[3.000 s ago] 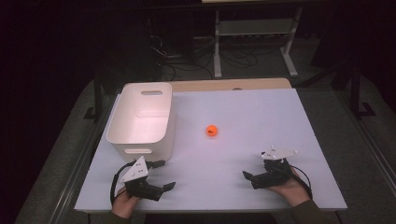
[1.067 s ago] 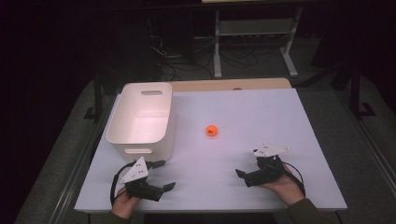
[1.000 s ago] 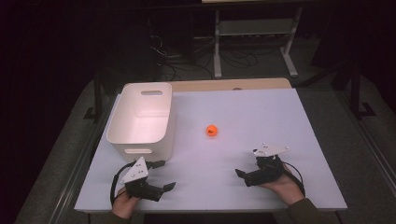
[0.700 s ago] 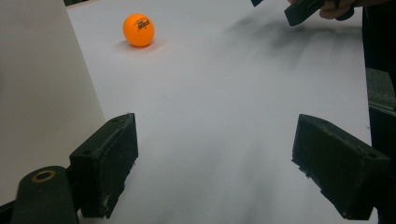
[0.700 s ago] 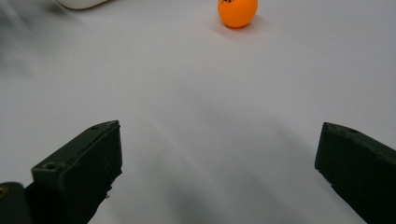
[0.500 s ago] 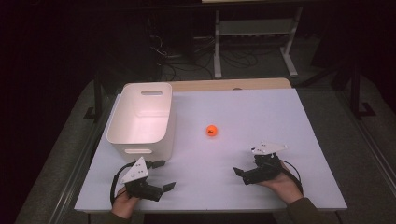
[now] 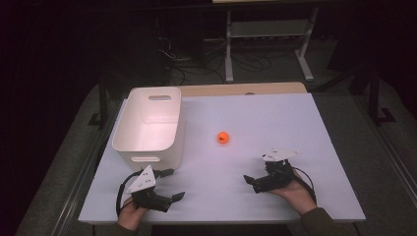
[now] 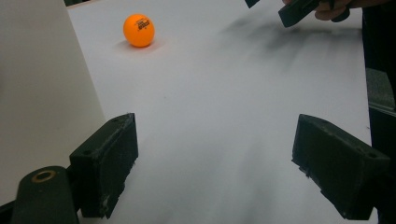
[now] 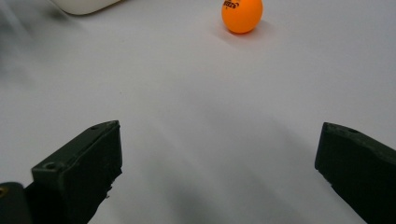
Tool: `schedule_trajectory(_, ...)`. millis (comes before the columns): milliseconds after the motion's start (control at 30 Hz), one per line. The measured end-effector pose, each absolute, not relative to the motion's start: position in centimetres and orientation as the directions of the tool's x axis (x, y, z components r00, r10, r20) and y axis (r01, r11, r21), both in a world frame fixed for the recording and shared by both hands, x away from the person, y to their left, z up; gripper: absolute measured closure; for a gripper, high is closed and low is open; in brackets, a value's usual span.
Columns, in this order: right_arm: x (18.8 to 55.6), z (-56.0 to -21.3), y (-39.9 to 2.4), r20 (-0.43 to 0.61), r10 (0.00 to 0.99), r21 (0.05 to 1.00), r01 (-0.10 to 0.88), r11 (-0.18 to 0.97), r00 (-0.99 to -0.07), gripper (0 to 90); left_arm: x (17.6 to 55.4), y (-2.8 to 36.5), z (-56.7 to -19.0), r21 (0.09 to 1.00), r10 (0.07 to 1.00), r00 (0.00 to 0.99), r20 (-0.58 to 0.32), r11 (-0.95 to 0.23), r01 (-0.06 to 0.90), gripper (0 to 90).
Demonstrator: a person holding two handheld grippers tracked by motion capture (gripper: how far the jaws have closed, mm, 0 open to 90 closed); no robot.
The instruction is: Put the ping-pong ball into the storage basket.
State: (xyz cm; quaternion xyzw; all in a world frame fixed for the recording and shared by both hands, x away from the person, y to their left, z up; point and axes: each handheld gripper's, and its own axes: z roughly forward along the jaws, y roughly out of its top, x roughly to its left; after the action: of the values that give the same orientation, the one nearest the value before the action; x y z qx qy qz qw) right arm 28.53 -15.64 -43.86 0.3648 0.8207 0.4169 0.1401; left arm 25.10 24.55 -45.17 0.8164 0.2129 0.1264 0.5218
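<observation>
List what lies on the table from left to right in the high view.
White bin and, nearer the person, the left gripper → orange ball → right gripper, its jaws open, pointing toward the ball.

a white table (image 7: 295, 123) carries a white bin (image 7: 150, 123) at its left, toward the far side, and an orange ball (image 7: 223, 137) near the middle, well apart from the bin.
</observation>
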Motion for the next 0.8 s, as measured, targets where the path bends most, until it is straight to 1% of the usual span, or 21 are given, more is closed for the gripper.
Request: schedule_trajectory(800,29.5,-44.1,-14.5,0.082,0.709,0.783,0.486,0.389,-0.700,0.4,25.1,24.6,-45.2,0.906,0.481,0.877,-0.016,-0.363,0.216,14.2)
